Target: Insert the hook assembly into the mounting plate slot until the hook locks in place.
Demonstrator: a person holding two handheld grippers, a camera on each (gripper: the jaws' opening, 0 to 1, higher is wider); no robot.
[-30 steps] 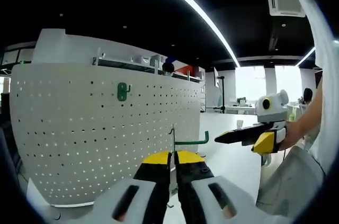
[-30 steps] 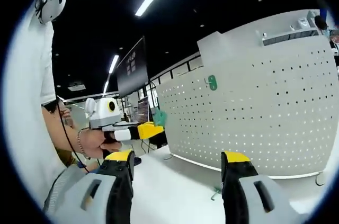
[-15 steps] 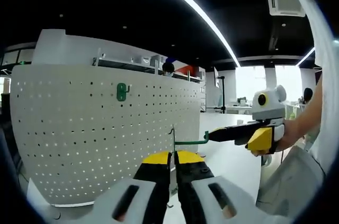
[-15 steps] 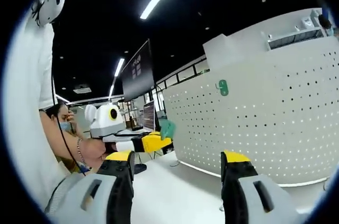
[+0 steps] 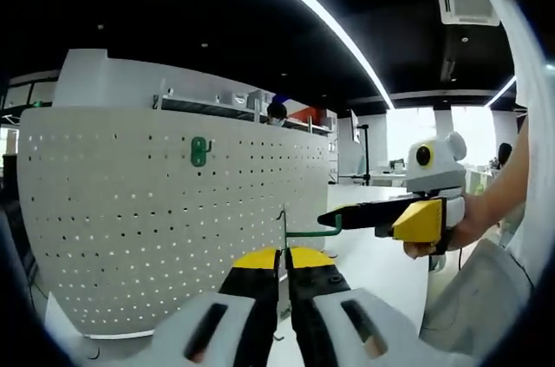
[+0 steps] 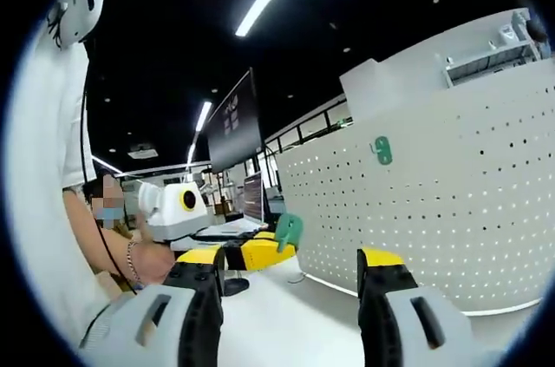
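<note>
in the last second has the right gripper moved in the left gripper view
Yes. The right gripper has moved left toward the pegboard, its tip now at the green hook held by the left gripper.

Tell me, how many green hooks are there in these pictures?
2. One green hook is already mounted high on the white pegboard. The other hook is held in the left gripper, beside the board. Others may be hidden.

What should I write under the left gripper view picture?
Left claw pinches a green hook before the white pegboard; the right claw reaches its tip.
</note>
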